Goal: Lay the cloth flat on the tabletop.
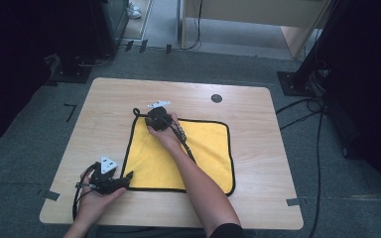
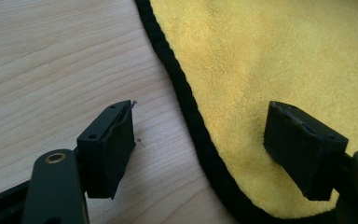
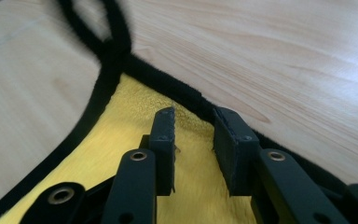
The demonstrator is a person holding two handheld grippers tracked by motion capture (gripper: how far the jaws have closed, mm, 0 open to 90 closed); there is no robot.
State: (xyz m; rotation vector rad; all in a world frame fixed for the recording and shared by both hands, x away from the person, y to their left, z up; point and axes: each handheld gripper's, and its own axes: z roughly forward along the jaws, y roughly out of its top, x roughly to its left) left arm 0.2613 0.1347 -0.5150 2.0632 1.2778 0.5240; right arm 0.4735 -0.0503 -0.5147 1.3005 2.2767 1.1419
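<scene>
Wood table (image 1: 258, 148), yellow cloth (image 1: 203, 148) partly hidden by forearm, L tongs (image 2: 200, 140) released astride hem, R tongs (image 3: 193, 135) released over corner.

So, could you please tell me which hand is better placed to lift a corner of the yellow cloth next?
The right. Its claw sits over the yellow cloth at the far corner by the hanging loop, jaws slightly apart. The left claw merely straddles the near hem, wide open.
</scene>
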